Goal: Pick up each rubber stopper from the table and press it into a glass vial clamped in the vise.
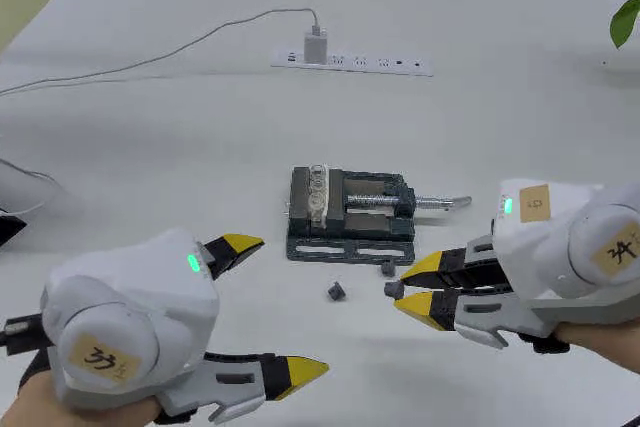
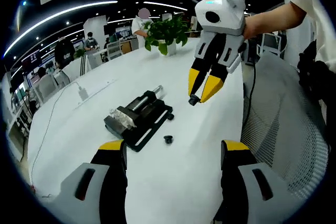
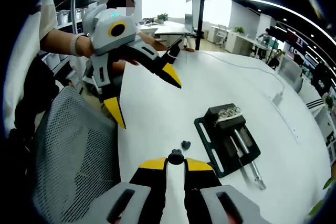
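Over the table (image 1: 150, 147) in the head view, the right gripper (image 1: 405, 290) is clamped on a rubber stopper (image 1: 394, 290), ready for the vise (image 1: 350, 215), whose long axis runs left-right, with the screw handle pointing toward that gripper and the glass vials (image 1: 318, 192) upright. Left gripper view: the left gripper (image 2: 174, 143) gapes wide, probably free for the loose stopper (image 2: 168, 139) beside the vise. Right gripper view: the pinched stopper pokes past the tips, its leading end too small to call.

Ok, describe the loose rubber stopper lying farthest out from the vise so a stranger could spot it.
Find the dark metal vise on the white table. In front of its base, a small dark grey rubber stopper lies on bare tabletop. Another stopper sits by the base and a third stopper is pinched in the right gripper; this one stands alone.
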Available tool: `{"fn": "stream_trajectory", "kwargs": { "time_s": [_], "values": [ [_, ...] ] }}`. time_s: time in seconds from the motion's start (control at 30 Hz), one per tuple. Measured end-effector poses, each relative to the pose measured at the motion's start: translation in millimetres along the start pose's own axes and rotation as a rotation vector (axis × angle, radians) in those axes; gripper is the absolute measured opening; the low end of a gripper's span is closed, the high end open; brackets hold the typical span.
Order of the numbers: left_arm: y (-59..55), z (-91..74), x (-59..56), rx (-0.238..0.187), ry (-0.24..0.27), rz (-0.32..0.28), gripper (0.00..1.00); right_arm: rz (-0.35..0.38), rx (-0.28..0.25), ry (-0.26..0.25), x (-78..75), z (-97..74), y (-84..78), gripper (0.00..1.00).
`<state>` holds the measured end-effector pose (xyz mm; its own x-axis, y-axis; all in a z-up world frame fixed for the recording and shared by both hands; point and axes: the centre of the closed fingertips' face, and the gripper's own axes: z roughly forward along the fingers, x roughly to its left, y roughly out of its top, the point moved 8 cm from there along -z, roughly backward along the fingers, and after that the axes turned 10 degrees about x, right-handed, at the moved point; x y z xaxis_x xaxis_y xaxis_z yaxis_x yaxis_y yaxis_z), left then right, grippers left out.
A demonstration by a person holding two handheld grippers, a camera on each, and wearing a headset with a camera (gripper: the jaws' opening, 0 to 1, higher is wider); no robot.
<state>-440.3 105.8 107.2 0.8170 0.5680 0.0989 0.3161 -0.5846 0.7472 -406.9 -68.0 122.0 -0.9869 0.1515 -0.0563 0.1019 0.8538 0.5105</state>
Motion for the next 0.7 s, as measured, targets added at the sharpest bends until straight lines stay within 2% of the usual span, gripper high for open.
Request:
{"fn": "stream_trajectory", "kwargs": {
  "time_s": [0.07, 0.17, 0.3, 0.37, 0.5, 0.7],
  "values": [
    [4.4, 3.5, 0.4, -0.003, -0.014, 0.013, 0.70, -0.038, 0.014, 0.020, 1.9, -2.0, 4.1, 0.08],
    [12.7, 7.3, -2.8, -0.011, -0.043, 0.068, 0.65, -0.093, 0.036, 0.044, 5.0, -3.7, 10.0, 0.08],
    [18.7, 12.3, -7.0, 0.003, -0.076, 0.107, 0.55, -0.132, 0.039, 0.073, 9.2, -4.6, 17.8, 0.08],
    [22.2, 13.9, -9.3, -0.013, -0.091, 0.132, 0.50, -0.150, 0.040, 0.080, 10.8, -4.1, 21.4, 0.08],
    [25.7, 16.8, -12.2, -0.014, -0.122, 0.141, 0.36, -0.167, 0.046, 0.079, 10.2, -2.0, 24.2, 0.08],
    [29.5, 18.8, -17.6, -0.023, -0.158, 0.165, 0.23, -0.190, 0.049, 0.099, 13.1, -0.3, 26.2, 0.08]
  ]
}}
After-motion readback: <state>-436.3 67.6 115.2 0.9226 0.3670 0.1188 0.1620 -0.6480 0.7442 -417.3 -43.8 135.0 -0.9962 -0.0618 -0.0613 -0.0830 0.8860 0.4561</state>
